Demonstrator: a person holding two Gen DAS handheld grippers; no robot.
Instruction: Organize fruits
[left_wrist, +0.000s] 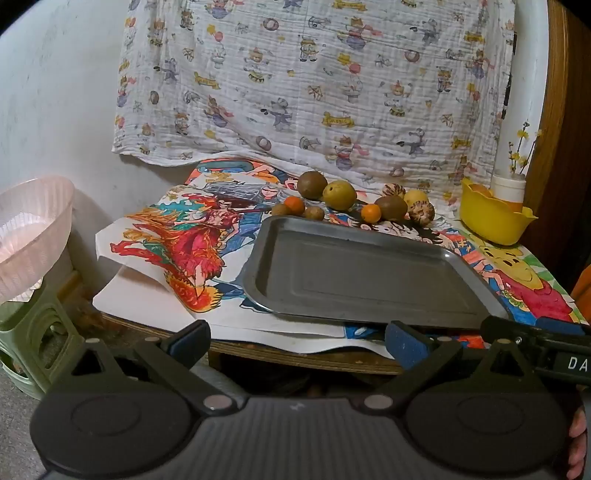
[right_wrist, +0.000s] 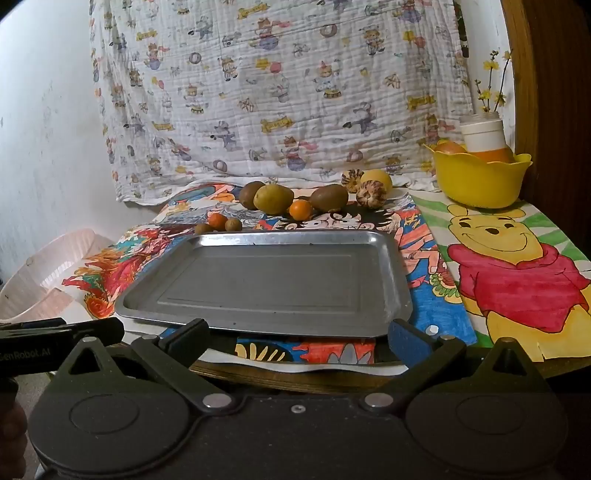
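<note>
An empty metal tray (left_wrist: 362, 280) (right_wrist: 273, 280) lies on the table. Behind it lie several fruits: brown kiwis (left_wrist: 312, 184) (right_wrist: 328, 197), a yellow-green fruit (left_wrist: 340, 195) (right_wrist: 273, 199), small oranges (left_wrist: 370, 213) (right_wrist: 300, 209), speckled round ones (left_wrist: 420, 212) (right_wrist: 371, 194) and small brown ones (left_wrist: 314, 213) (right_wrist: 233, 224). My left gripper (left_wrist: 295, 341) is open and empty before the table's near edge. My right gripper (right_wrist: 295, 338) is open and empty, also at the near edge. Each gripper shows at the side of the other's view.
A yellow bowl (left_wrist: 493, 218) (right_wrist: 480, 177) with fruit and a white jar (right_wrist: 482, 134) stands at the back right. A pink basket (left_wrist: 29, 229) (right_wrist: 40, 280) sits on a green stool (left_wrist: 33, 343) to the left. Coloured drawings cover the table; a printed cloth hangs behind.
</note>
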